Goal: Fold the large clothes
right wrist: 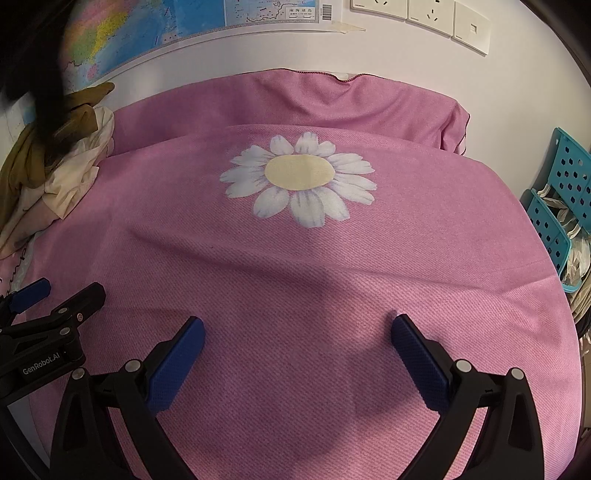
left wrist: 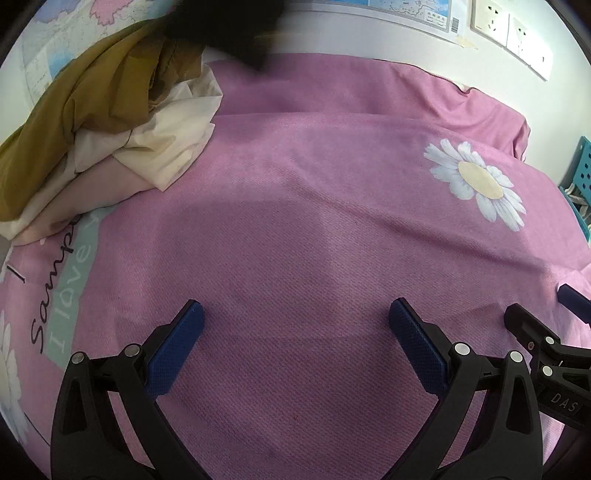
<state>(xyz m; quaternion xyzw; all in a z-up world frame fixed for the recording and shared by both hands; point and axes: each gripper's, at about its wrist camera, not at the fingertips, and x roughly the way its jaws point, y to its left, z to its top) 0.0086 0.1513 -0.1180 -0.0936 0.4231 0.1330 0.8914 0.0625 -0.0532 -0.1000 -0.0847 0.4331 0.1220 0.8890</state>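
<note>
A heap of clothes (left wrist: 110,122), mustard on top of cream and pale pink pieces, lies at the back left of the bed; in the right wrist view the heap (right wrist: 62,162) sits at the far left. My left gripper (left wrist: 295,314) is open just above the pink daisy-print cloth (left wrist: 295,203), holding nothing. Over the same cloth (right wrist: 295,266), in front of the daisy (right wrist: 299,177), my right gripper (right wrist: 298,325) is open and empty too. Each one shows in the other's view: the right gripper (left wrist: 541,304) and the left gripper (right wrist: 68,288) stand side by side.
A dark blurred shape (left wrist: 229,26) hangs over the heap at the top, also seen as a dark shape (right wrist: 29,55). A wall map (right wrist: 184,22) and wall sockets (right wrist: 428,14) are behind the bed. A teal perforated basket (right wrist: 561,206) stands past the bed's right edge.
</note>
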